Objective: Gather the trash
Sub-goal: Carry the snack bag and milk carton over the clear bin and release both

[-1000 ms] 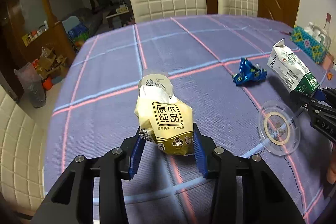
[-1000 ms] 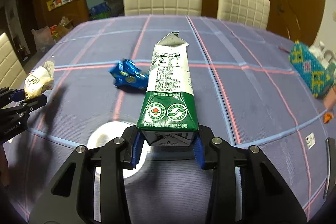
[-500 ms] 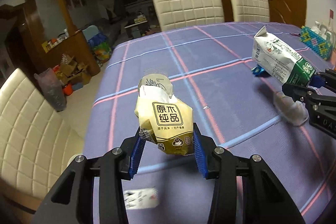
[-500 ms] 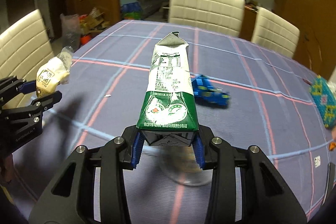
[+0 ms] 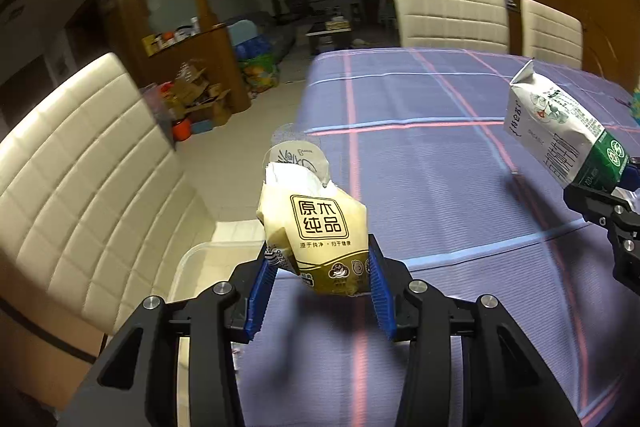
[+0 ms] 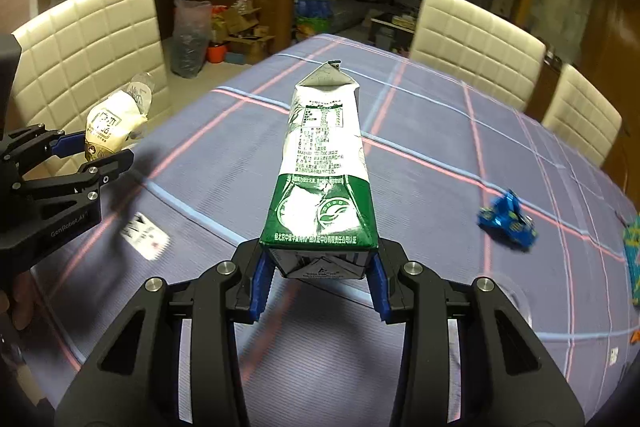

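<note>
We swung both loads off purple plaid tablecloth (image 5: 440,155) toward left edge; clear plastic bin (image 5: 188,267) now below left fingers. Right gripper (image 6: 318,283) pinching green-white milk carton (image 6: 326,163) by base. Left gripper (image 5: 320,291) pinching crumpled yellow tissue packet (image 5: 316,227), nearly over bin: drop likely next. Blue foil wrapper (image 6: 506,219) remains right of right fingers.

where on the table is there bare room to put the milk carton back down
Bare purple checked tablecloth runs from beyond the green and white milk carton to the cream chairs. Busier spots: the crumpled blue wrapper on the right and the small white paper slip at the left edge.
</note>
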`<state>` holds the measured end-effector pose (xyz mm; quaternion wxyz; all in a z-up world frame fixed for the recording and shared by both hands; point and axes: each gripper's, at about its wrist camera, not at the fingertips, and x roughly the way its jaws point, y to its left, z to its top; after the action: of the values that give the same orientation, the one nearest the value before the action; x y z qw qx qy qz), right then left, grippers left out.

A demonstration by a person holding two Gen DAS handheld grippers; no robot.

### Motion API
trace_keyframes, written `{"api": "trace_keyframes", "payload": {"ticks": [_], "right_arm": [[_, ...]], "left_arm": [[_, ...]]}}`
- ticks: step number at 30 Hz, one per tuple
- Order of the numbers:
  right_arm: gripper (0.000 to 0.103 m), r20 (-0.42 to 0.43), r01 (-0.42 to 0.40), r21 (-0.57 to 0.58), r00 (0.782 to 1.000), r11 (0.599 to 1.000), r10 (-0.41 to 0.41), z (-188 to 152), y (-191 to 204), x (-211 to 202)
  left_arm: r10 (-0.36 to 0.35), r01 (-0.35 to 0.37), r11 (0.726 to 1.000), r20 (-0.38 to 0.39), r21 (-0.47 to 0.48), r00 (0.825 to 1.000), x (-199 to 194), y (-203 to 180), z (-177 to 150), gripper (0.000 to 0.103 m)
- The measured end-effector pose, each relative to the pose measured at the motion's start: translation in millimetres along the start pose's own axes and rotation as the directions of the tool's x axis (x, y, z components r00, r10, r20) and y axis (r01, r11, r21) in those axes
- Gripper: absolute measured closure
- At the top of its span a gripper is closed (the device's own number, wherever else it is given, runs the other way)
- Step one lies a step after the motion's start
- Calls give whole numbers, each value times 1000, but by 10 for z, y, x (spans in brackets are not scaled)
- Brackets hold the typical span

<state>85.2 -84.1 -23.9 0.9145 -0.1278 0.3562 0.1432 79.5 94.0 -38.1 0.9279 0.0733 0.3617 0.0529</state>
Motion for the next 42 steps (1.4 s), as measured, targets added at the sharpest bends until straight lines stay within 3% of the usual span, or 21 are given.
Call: {"api": "trace_keyframes", "payload": {"ticks": [24,42], "right_arm": [[62,36,-109,-188,992,976,118,394,1095,39],[62,56,-127,-263,988,957,147,580,1568,34]], "left_arm": [[168,-164,980,23,-112,986,-223,747,-215,60],[231,-225,957,15,-184,973,-339,1177,-351,59]]}}
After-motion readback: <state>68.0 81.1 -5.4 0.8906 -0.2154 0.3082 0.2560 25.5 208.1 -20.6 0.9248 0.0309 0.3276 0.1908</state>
